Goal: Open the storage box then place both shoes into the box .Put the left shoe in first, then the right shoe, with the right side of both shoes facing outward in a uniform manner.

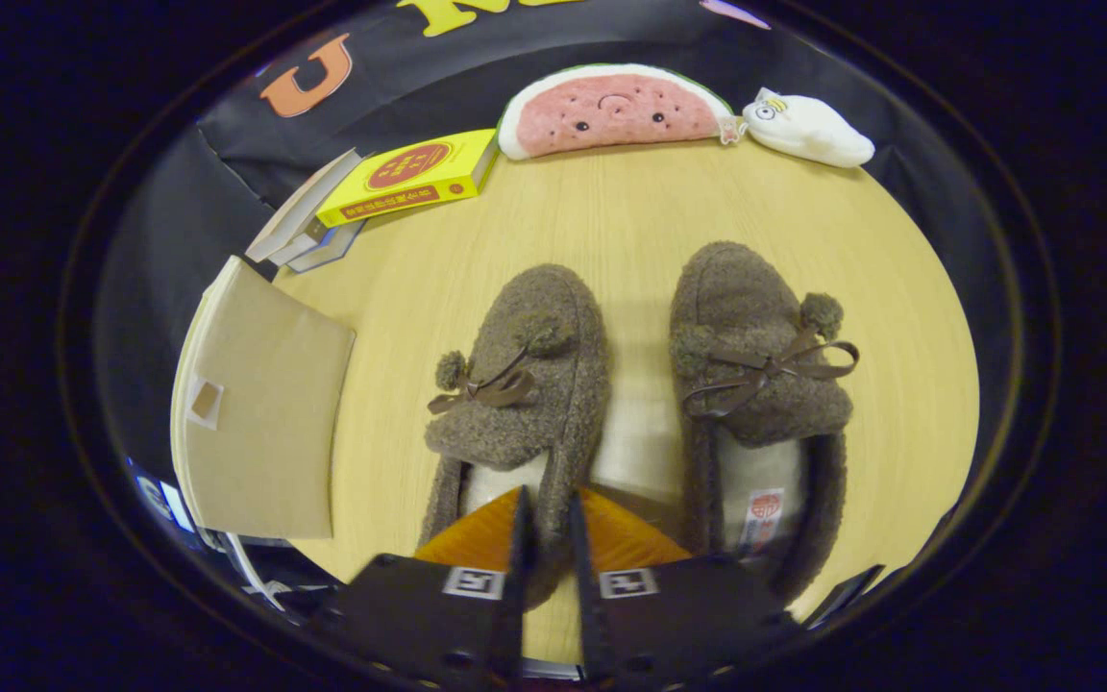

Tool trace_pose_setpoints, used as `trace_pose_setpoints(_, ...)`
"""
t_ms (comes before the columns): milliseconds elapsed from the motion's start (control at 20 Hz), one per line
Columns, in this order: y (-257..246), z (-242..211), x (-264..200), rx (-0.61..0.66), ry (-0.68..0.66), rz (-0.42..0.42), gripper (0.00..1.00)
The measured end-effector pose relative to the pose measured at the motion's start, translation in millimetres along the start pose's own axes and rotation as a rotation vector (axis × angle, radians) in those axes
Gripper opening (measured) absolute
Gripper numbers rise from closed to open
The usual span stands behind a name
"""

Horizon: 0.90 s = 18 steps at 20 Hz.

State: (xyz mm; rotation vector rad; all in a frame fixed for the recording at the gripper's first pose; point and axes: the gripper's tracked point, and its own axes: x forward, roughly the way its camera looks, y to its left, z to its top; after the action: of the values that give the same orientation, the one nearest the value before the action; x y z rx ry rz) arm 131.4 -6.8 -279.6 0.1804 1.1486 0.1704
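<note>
Pinching the inner heel wall of the left slipper, the fingers were nearly pressed together, so this looked like the left-shoe pickup step. The right slipper sat just beside it on the worktop; next would be lifting it toward the cardboard storage box nearby.

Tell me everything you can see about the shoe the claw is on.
The left shoe is a brown fuzzy slipper with a pale lining, a thin brown bow and two small pompoms on its top. It rests upright on the wooden table, toe pointing away, beside the right shoe without touching it. The claw is nearly closed around its inner side wall near the heel; whether both fingers press is unclear.
</note>
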Motion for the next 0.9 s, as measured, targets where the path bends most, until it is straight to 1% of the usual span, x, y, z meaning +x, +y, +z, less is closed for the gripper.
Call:
trace_pose_setpoints(50,-0.8,-3.2,2.5,-0.008,0.009,0.000,0.18)
trace_pose_setpoints(150,-5.1,-1.0,0.1,-0.006,0.013,-0.009,0.18)
trace_pose_setpoints(200,-4.3,0.6,0.9,-0.003,0.021,-0.004,0.00)
trace_pose_setpoints(350,-6.6,1.8,-1.9,0.018,0.008,0.003,0.00)
trace_pose_setpoints(600,-1.0,-3.8,-17.5,0.058,0.001,0.049,0.00)
trace_pose_setpoints(900,18.0,-8.7,-42.4,0.092,-0.020,0.108,0.01)
